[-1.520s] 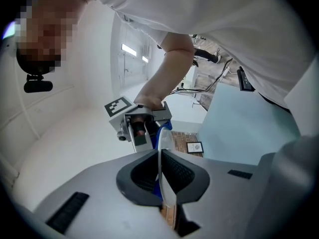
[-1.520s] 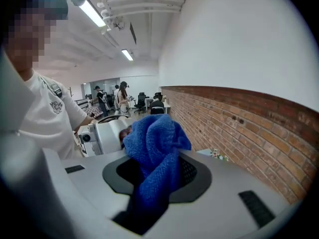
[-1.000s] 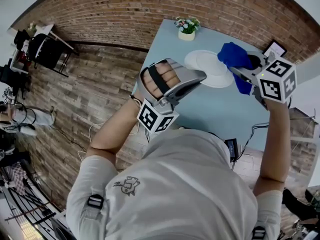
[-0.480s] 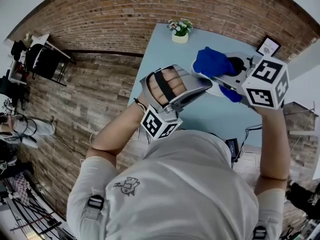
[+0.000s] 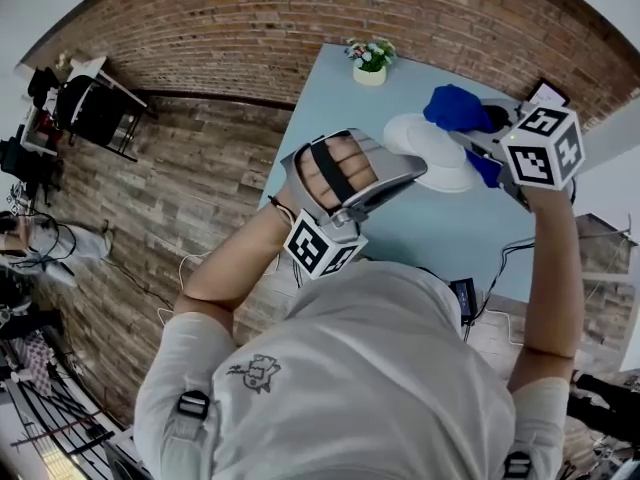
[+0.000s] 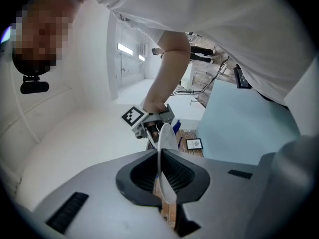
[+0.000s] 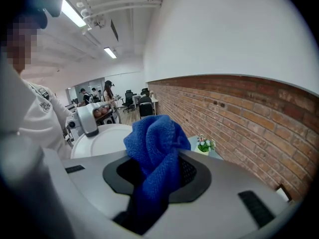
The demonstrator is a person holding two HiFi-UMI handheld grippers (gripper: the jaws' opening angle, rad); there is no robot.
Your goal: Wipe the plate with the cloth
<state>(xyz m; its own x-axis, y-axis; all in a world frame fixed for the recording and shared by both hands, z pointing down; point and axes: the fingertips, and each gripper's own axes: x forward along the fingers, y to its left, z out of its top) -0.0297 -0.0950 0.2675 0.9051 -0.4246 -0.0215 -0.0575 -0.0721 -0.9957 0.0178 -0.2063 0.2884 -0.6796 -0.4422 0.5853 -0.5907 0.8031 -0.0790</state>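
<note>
A white plate (image 5: pixel 432 153) hangs above the light blue table (image 5: pixel 440 228), its near rim clamped in my left gripper (image 5: pixel 405 168). The left gripper view shows that plate (image 6: pixel 160 148) edge-on between the shut jaws of the left gripper (image 6: pixel 162 176). My right gripper (image 5: pixel 478 128) is shut on a bunched blue cloth (image 5: pixel 455 108) at the plate's far right edge. In the right gripper view the cloth (image 7: pixel 152 148) rises out of the right gripper (image 7: pixel 154 178), with the plate's face (image 7: pixel 104 141) just beyond to the left.
A small flower pot (image 5: pixel 370 63) stands at the table's far edge and a framed picture (image 5: pixel 545 93) at its far right corner. A brick wall (image 5: pixel 300 18) runs behind the table. Wooden floor (image 5: pixel 190 188) lies to the left, and cables (image 5: pixel 500 263) hang at the right.
Half a second ago the right gripper had carried the cloth left over the plate's face. It has since swung back to the plate's right edge. The left gripper keeps its hold on the plate.
</note>
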